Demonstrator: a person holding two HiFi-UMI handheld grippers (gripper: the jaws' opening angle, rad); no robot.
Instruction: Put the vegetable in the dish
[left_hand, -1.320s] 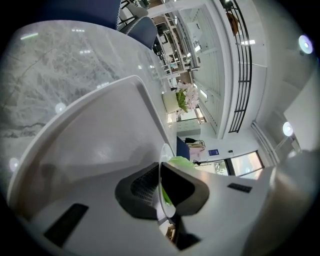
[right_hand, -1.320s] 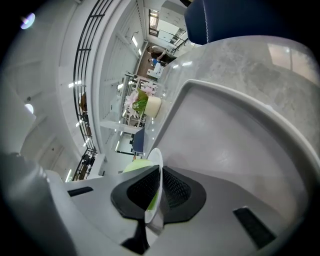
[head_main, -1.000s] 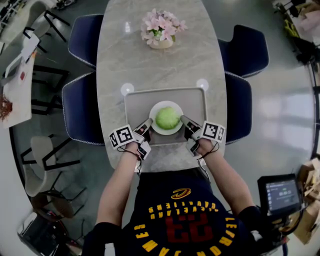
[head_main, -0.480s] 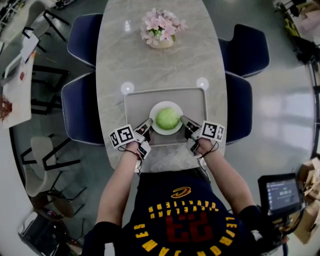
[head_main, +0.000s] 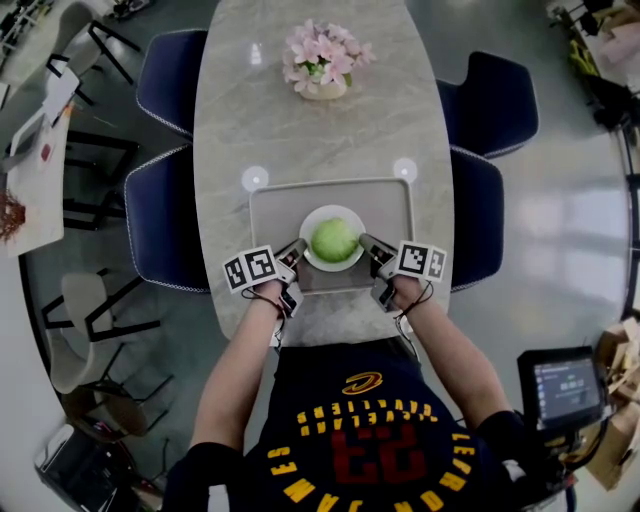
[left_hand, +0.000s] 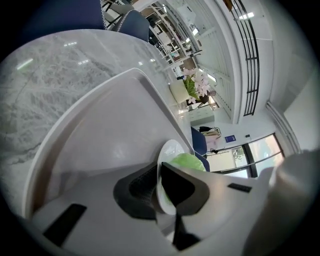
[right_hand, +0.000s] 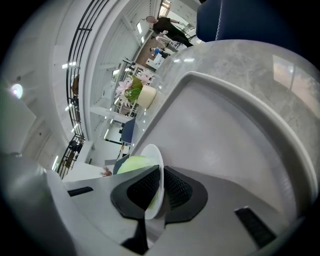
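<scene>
Head view, stock on the worktop (head_main: 320, 130), which is pale marble and oval:

- Tray (head_main: 385, 205), 1. Grey, rectangular, at the near end in front of the person.
- Dish (head_main: 332, 208), 1. White, round, on the tray towards its near edge.
- Vegetable (head_main: 335, 239), 1. Pale green leafy head, lying in the dish and filling most of it.
- Pot of pink flowers (head_main: 322, 55), 1. Far end, well apart from the tray.
- Pale round spots, 2, just beyond the tray's far corners. Cannot tell whether these are objects or reflections.

Grippers, 2, with the dish and vegetable between them:

- Left gripper (head_main: 296, 250). Clamped on the dish's left rim. The left gripper view shows the rim edge-on, pinched between the dark pads (left_hand: 135, 187), with the vegetable just behind.
- Right gripper (head_main: 368, 244). Clamped on the dish's right rim. The right gripper view shows the rim squeezed between its ribbed pads (right_hand: 180, 190) in the same way.

Surroundings:

- Chairs (head_main: 160, 220), 4. Dark blue, two along each long side of the worktop.
- Small lit screen (head_main: 562, 388), 1. At the person's right, off the worktop.
</scene>
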